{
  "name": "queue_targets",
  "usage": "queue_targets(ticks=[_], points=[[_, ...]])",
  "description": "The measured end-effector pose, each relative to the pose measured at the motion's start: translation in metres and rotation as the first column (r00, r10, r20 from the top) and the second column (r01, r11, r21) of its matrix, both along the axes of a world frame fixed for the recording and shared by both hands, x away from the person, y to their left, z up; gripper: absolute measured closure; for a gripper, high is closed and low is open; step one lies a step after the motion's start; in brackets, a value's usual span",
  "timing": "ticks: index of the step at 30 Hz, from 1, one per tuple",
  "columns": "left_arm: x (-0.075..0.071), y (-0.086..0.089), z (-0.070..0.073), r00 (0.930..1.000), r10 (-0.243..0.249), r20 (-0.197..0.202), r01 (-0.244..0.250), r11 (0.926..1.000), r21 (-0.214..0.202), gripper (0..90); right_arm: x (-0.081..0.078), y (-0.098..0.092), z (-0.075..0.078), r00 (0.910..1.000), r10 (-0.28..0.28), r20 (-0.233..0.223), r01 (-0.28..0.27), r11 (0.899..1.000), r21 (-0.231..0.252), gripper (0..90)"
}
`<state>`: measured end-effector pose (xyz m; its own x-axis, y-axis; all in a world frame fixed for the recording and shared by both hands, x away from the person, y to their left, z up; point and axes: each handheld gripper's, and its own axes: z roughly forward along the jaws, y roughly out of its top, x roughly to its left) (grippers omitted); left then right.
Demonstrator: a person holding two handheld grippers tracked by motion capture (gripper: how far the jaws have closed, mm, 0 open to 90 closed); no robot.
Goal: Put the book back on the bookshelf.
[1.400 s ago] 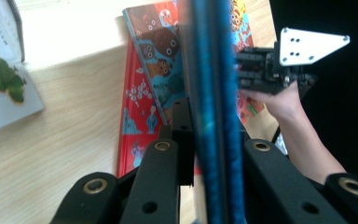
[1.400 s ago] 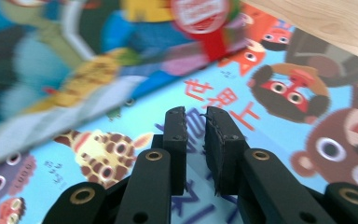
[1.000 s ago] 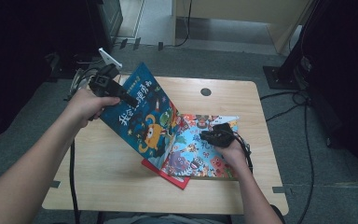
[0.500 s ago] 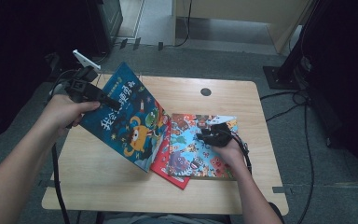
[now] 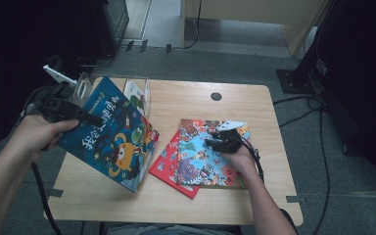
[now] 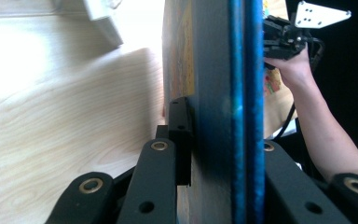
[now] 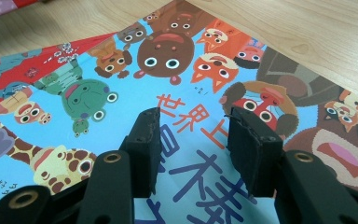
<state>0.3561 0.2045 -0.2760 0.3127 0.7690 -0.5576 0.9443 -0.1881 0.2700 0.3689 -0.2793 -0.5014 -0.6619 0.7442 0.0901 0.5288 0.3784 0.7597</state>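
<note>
My left gripper (image 5: pixel 85 117) is shut on the top edge of a dark blue picture book (image 5: pixel 112 142), which hangs tilted above the left side of the table. In the left gripper view the blue book (image 6: pixel 214 93) stands edge-on, clamped between the two black jaws. My right gripper (image 5: pixel 215 143) rests over a light blue animal book (image 5: pixel 210 161) lying flat at centre right. Its jaws have just been opening. In the right gripper view they stand apart above the animal book's cover (image 7: pixel 168 60), with nothing between them. A red book (image 5: pixel 169 164) lies partly under the animal book.
A clear acrylic book stand (image 5: pixel 137 90) stands at the back left of the wooden table (image 5: pixel 215 200), just behind the lifted book. A round cable hole (image 5: pixel 216 96) sits near the far edge. Cables trail from both grippers off the near side.
My left hand has carried the blue book leftwards, away from the other two books. The right gripper's jaws have spread apart over the animal book while the hand stayed put.
</note>
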Motion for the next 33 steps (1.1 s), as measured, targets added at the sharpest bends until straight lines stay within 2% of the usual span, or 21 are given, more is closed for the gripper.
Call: queue_targets(ticks=[5, 8, 12, 25, 33], points=[[-0.014, 0.019, -0.001, 0.9996, 0.03, -0.001, -0.03, 0.9994, -0.016, 80.5, 0.001, 0.0, 0.0, 1.0, 0.001, -0.002, -0.001, 1.0, -0.001, 54.5], [-0.023, 0.024, 0.0, 0.999, 0.042, 0.015, -0.042, 0.999, -0.014, 80.4, 0.002, -0.001, 0.0, 1.0, -0.001, -0.004, 0.001, 1.0, 0.002, 54.7], [-0.029, 0.034, 0.0, 0.9984, 0.056, 0.008, -0.056, 0.9981, -0.025, 80.6, 0.003, -0.001, 0.0, 1.0, 0.001, 0.001, -0.001, 1.0, 0.006, 54.6], [-0.046, 0.072, 0.007, 0.9944, 0.106, 0.008, -0.105, 0.9944, -0.003, 80.2, 0.002, 0.0, -0.001, 1.0, 0.003, 0.007, -0.003, 1.0, 0.001, 54.5], [-0.042, 0.102, 0.008, 0.9805, 0.196, 0.008, -0.196, 0.9802, 0.025, 80.2, 0.002, 0.0, 0.0, 0.9999, 0.005, 0.01, -0.005, 1.0, -0.008, 54.1]])
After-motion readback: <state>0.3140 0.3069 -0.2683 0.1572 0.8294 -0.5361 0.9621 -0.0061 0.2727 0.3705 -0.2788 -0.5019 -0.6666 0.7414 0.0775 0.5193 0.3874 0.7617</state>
